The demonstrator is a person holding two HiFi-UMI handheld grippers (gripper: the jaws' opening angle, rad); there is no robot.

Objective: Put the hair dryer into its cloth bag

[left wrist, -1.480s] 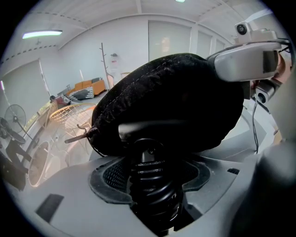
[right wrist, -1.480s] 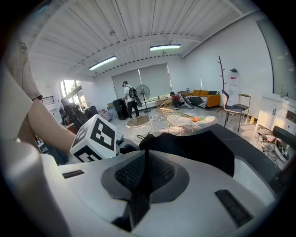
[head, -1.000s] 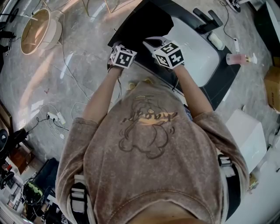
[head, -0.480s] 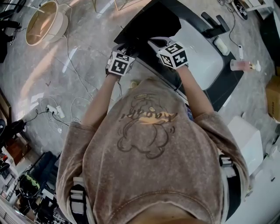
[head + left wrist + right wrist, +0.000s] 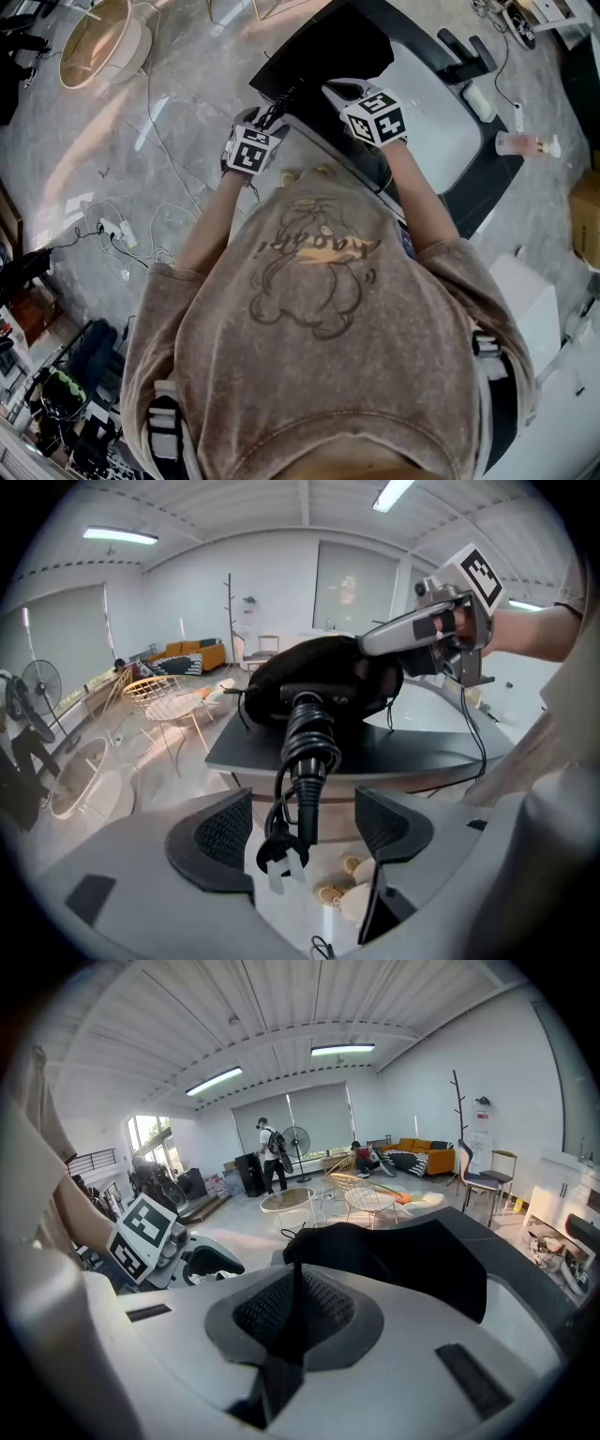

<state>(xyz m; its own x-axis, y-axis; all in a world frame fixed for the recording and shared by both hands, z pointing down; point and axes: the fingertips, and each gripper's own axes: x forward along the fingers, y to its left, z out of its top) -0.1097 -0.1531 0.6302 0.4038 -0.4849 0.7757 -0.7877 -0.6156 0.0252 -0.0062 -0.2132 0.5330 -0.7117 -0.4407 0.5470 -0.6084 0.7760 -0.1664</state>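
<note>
Floor: round tub (image 5: 94,42) far left; power strip (image 5: 111,230) among cables. Pink bottle (image 5: 518,143) just beside dark table (image 5: 483,187).

A dark counter (image 5: 487,178) carries the things, and a white basin (image 5: 441,112) is set into its top. At the counter's far left corner lies a black cloth bag (image 5: 328,56); a bundled black cord (image 5: 309,742) comes out of it and hangs over the near edge. Behind the basin stands a black faucet (image 5: 464,52), and a small white bar (image 5: 481,101) lies beside it. The counter stands on a grey marble floor (image 5: 178,112). On this floor there are thin white cables (image 5: 150,122), a power strip (image 5: 111,230), a round beige tub (image 5: 98,42) and a white box (image 5: 530,286).
</note>
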